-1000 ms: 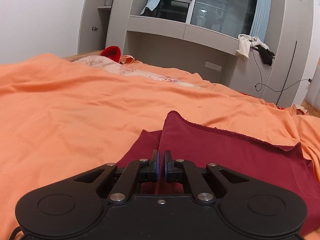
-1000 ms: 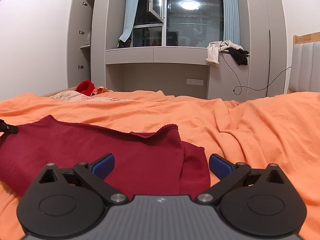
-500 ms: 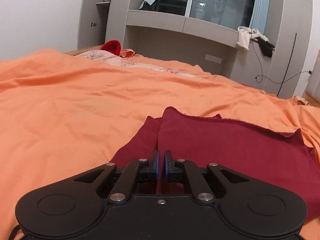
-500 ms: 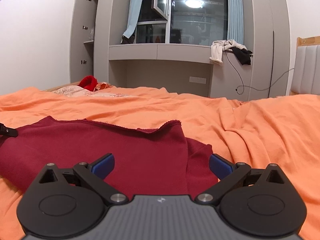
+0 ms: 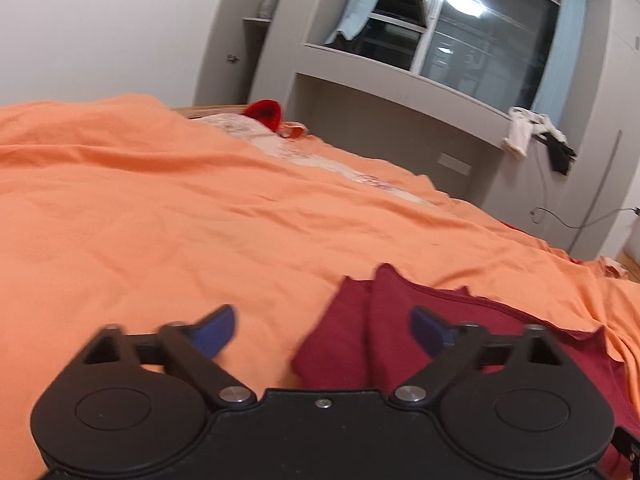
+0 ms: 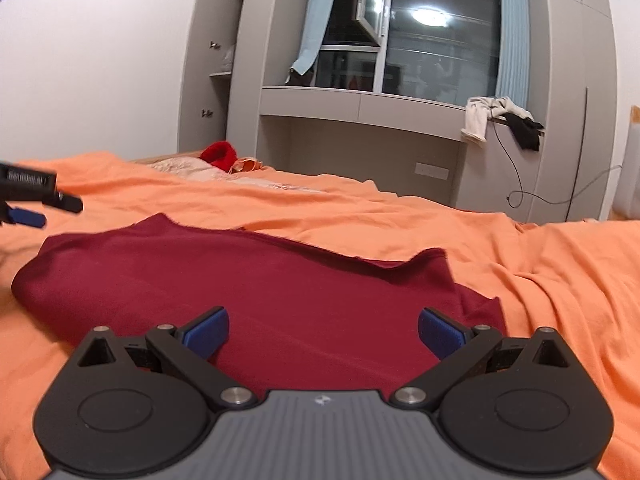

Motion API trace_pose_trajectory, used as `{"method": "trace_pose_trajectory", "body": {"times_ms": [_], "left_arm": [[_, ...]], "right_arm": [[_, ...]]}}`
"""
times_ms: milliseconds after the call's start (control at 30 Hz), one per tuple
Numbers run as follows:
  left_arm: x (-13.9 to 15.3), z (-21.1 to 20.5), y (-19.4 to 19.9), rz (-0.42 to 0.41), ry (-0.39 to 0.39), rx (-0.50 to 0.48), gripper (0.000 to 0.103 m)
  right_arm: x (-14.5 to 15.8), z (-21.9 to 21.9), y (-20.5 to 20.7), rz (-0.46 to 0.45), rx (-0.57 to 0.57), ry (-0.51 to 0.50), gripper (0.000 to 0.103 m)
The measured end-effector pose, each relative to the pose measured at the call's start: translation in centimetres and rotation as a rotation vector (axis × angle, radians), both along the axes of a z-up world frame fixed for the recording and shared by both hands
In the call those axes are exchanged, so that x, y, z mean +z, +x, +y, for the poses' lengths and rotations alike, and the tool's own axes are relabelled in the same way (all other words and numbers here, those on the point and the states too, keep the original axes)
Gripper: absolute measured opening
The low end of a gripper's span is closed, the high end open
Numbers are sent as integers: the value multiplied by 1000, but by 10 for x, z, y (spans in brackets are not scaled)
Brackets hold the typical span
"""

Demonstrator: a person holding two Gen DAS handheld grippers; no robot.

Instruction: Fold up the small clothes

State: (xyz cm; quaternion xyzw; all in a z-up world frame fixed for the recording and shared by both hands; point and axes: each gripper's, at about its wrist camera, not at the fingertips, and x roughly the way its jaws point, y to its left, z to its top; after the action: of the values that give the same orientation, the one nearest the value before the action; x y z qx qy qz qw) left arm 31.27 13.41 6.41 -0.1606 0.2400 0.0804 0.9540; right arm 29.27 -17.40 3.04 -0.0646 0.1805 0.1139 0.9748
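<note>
A dark red garment [image 6: 256, 284] lies folded flat on the orange bedsheet [image 6: 520, 256]. In the left wrist view its left end [image 5: 360, 332] lies between my fingers and to the right. My left gripper [image 5: 322, 330] is open and empty, raised a little above the garment's left end; it also shows at the left edge of the right wrist view [image 6: 28, 200]. My right gripper [image 6: 322, 334] is open and empty, over the garment's near edge.
A red item [image 6: 218, 154] and a pale patterned cloth [image 6: 188, 168] lie at the far end of the bed. Grey cabinets and a window ledge [image 6: 360, 104] stand behind, with clothes [image 6: 500, 118] and a cable hanging from the ledge.
My left gripper has opened and let go of the red garment's left end, lifting and tilting away. The right gripper stays open and has risen slightly.
</note>
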Motion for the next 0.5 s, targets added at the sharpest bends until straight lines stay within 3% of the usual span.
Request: {"method": "trace_pose_trajectory", "body": {"times_ms": [267,500], "left_arm": [[-15,10,9,86,-64,-67,102],[-25,-5,15,129,-27,-103,102]], "right_arm": [[-4,11,-7,-27,14,27,103],[-17,20,-2,29,16,-19,103]]}}
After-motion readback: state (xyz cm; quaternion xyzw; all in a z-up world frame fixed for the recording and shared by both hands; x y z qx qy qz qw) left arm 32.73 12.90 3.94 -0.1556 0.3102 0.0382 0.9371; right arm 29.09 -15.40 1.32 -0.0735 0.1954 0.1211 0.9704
